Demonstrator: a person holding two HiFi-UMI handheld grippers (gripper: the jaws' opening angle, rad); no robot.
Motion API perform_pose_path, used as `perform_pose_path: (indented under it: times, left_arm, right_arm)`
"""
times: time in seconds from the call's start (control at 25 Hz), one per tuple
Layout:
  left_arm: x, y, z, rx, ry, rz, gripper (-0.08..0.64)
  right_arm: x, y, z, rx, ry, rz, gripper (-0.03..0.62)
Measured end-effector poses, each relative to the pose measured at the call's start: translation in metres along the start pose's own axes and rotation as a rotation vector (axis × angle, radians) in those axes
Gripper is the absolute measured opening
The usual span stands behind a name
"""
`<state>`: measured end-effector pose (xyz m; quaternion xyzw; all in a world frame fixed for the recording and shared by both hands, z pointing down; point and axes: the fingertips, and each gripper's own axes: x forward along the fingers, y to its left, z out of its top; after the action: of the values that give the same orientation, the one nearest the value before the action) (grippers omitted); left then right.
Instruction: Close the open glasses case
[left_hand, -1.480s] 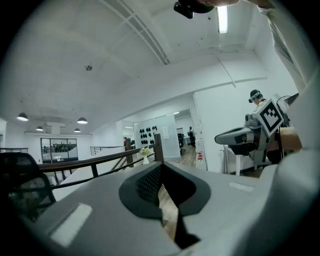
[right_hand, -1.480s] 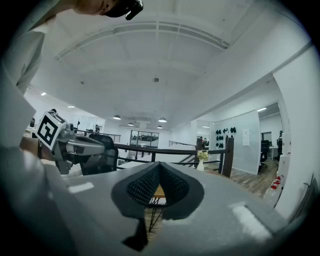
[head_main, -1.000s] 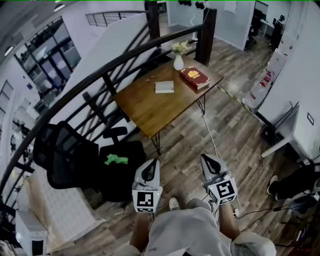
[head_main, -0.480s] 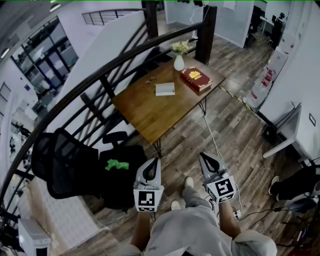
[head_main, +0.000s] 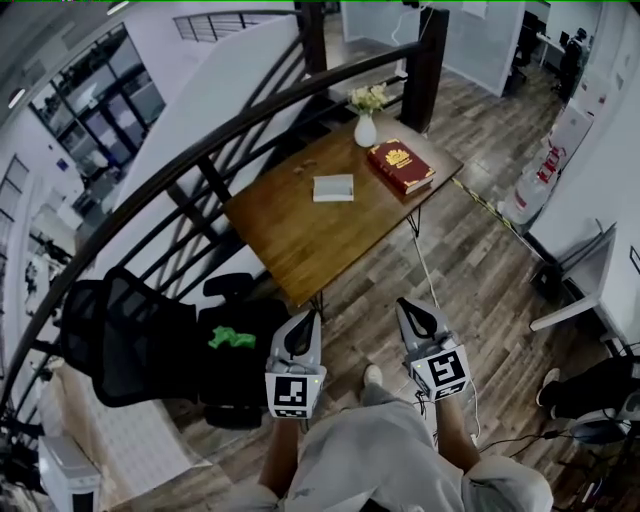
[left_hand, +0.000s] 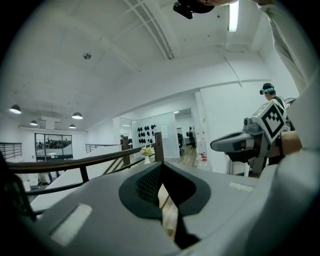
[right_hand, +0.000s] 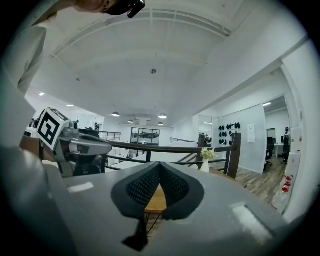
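Setting: open-plan office on an upper level, wood-plank floor (head_main: 470, 270), black railing (head_main: 200, 160) curving past beyond the jaws.

1. Table (head_main: 300, 225): wooden top on thin dark legs, standing ahead of both pairs of jaws and well apart from them. A strip of its top shows through the gap behind the pads in both gripper views.
2. Glasses case (head_main: 333, 187): pale, flat and rectangular, lying near the middle of the table. It is ahead of the left jaws and slightly to their right, far from either gripper. Too small here to tell whether the lid is up.
3. Red book (head_main: 400, 166): lying flat on the table, to the right of the case and apart from it.
4. Vase (head_main: 366, 129): white, holding pale flowers, at the table's far edge beyond the case and book.
5. Left gripper (head_main: 303, 322): held low and close to the person, pointing toward the table. Its jaws are closed tip to tip with nothing between them.
6. Right gripper (head_main: 410, 308): beside the left one and level with it. Its jaws are likewise pressed together and empty.
7. Office chair (head_main: 135, 335): black, to the left of the left jaws, with a green item (head_main: 231, 337) on the dark seat beside it.
8. Shoe (head_main: 372, 376): pale, on the floor below and between the two grippers.
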<state>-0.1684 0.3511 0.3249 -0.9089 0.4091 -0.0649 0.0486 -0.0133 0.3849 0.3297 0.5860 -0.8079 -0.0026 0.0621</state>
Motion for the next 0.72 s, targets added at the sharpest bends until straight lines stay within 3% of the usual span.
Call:
perform_pose_path:
  times: [0.48,0.72]
  left_arm:
    - [0.082,0.002,0.013,0.007,-0.003,0.061,0.020]
    - [0.105,-0.005,-0.001,-0.013,0.033,0.072,0.020]
  right_arm:
    - [0.047,-0.071,0.000,-0.005,-0.016,0.061,0.003]
    - [0.067,-0.096,-0.014,0.014,0.006,0.084,0.003]
